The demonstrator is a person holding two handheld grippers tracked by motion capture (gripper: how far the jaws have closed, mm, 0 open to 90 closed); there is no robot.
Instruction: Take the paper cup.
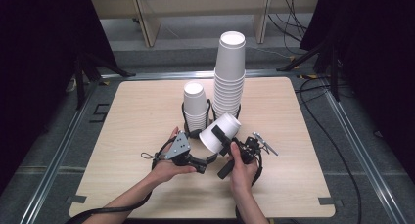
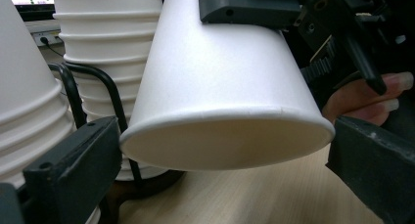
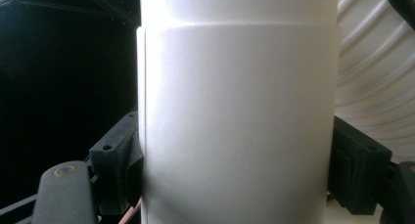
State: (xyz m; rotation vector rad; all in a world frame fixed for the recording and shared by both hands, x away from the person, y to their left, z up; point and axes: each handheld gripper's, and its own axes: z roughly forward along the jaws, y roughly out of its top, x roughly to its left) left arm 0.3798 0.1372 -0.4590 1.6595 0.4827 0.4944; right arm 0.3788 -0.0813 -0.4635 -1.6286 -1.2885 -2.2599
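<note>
A single white paper cup (image 1: 230,123) hangs tilted above the table's middle, its mouth facing down toward the left. My right gripper (image 1: 221,136) is shut on its wall; in the right gripper view the cup (image 3: 240,111) fills the space between both jaws of the gripper (image 3: 240,175). My left gripper (image 1: 205,161) sits low beside it. In the left gripper view its wide-spread jaws stand on either side of the cup's rim (image 2: 225,121), and the gripper (image 2: 225,175) is open. The right gripper's black jaw lies across the top of the cup.
Just behind the held cup, a short stack of white cups (image 1: 195,109) and a tall stack (image 1: 230,72) stand in black wire holders (image 1: 185,120). The wooden table (image 1: 142,111) has bare room left and right. Cables lie on the floor to the right.
</note>
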